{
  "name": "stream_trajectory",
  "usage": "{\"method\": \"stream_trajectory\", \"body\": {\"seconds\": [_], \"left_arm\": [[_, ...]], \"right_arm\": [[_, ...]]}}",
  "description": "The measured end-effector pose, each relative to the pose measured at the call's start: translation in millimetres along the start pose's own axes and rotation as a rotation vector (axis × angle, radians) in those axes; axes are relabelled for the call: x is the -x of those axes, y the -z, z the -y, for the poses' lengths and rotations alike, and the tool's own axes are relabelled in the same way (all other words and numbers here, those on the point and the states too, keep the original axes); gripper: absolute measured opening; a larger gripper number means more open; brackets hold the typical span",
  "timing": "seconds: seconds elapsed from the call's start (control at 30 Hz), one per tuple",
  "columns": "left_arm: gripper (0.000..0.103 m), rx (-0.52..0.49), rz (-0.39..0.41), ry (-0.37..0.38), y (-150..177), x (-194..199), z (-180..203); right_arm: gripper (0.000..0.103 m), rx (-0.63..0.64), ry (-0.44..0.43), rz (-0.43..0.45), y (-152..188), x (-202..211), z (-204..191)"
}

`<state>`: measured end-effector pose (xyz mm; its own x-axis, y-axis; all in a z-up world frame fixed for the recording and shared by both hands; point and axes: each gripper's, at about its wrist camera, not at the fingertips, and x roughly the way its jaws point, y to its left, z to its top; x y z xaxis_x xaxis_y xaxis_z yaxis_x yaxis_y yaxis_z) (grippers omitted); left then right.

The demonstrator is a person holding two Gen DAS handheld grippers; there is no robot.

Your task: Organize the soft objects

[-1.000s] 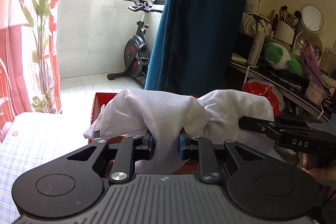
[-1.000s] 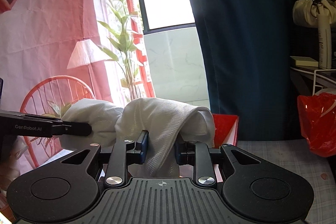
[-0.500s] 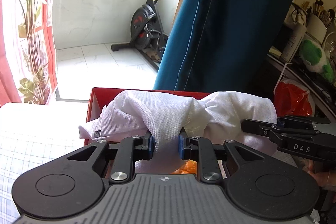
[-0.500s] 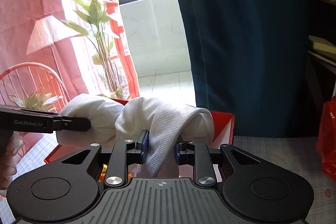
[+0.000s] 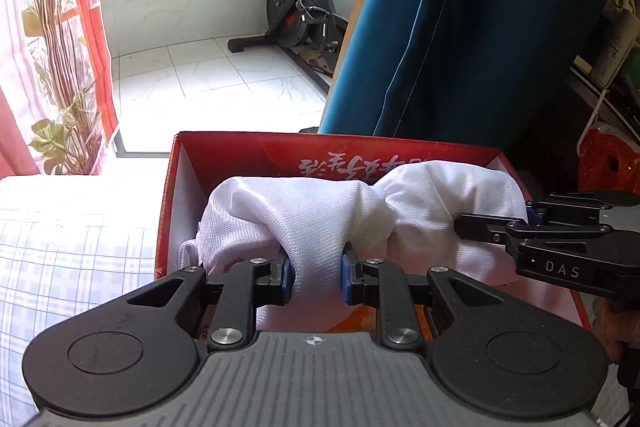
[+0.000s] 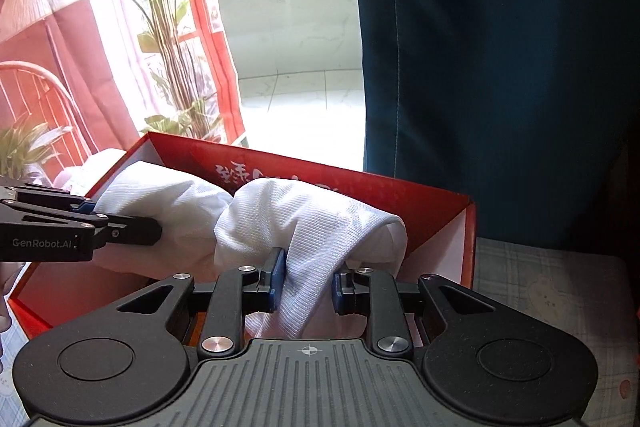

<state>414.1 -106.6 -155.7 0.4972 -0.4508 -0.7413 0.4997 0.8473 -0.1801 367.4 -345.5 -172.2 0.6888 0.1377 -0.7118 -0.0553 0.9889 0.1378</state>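
On a checked cloth [image 5: 80, 267] by a blue curtain [image 5: 480, 27], a red box [image 5: 172, 211] holds the white cloth [image 5: 320, 219], each end clamped by the left gripper [image 5: 316, 277] and right gripper [image 6: 306, 285].

I see the white cloth [image 5: 320, 223] as soft, ribbed knit, matt. The red box [image 5: 400, 155] looks like glossy printed cardboard. My left gripper [image 5: 316, 281] is matt black plastic with shiny metal rivets.

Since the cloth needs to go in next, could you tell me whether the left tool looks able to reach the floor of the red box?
Probably yes: the left tool holds the white cloth over the open red box, with nothing covering it.
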Motion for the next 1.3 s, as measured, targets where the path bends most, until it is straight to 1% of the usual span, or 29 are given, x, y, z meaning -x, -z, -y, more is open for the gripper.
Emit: {"method": "stream_trajectory", "body": {"seconds": [0.07,0.13,0.17,0.2,0.23,0.27,0.33,0.4,0.47,0.53,0.6,0.63,0.73,0.93,1.07,1.17,1.3], "left_arm": [[0.029,-0.006,-0.002,-0.005,0,-2,0],[0.041,-0.009,0.008,-0.02,1,-1,-1],[0.045,-0.013,0.02,-0.017,1,3,-1],[0.052,-0.015,0.033,-0.014,0,6,-1],[0.06,-0.016,0.046,-0.014,1,10,-1],[0.062,-0.016,0.065,-0.017,1,16,0],[0.07,-0.018,0.096,-0.022,1,26,1],[0.071,-0.031,0.115,-0.019,3,36,5],[0.073,-0.052,0.128,-0.025,6,44,11],[0.078,-0.08,0.146,-0.038,12,55,17],[0.08,-0.105,0.168,-0.053,20,65,22],[0.081,-0.113,0.177,-0.061,24,71,24],[0.082,-0.107,0.2,-0.085,38,89,28],[0.082,-0.072,0.245,-0.099,68,125,31],[0.082,-0.052,0.255,-0.111,96,145,37],[0.082,-0.045,0.255,-0.121,119,154,40],[0.082,-0.048,0.224,-0.122,153,159,45]], "right_arm": [[0.022,-0.007,0.011,-0.023,-1,-7,1],[0.025,-0.005,0.03,-0.037,-1,-12,0],[0.032,0.003,0.045,-0.037,0,-12,-2],[0.036,0.014,0.061,-0.032,0,-12,-4],[0.037,0.023,0.066,-0.025,2,-11,-6],[0.038,0.031,0.063,-0.014,3,-9,-9],[0.044,0.045,0.072,0.004,4,-4,-12],[0.049,0.051,0.073,0.023,7,3,-15],[0.051,0.063,0.076,0.047,9,12,-17],[0.053,0.071,0.072,0.073,12,23,-20],[0.057,0.069,0.068,0.103,16,34,-23],[0.057,0.067,0.062,0.119,17,41,-22],[0.059,0.052,0.048,0.17,28,63,-26],[0.06,0.057,0.019,0.241,57,105,-35],[0.06,0.043,-0.012,0.26,80,125,-40],[0.06,0.02,-0.035,0.253,100,137,-41],[0.06,0.019,-0.055,0.235,129,148,-45]]}}
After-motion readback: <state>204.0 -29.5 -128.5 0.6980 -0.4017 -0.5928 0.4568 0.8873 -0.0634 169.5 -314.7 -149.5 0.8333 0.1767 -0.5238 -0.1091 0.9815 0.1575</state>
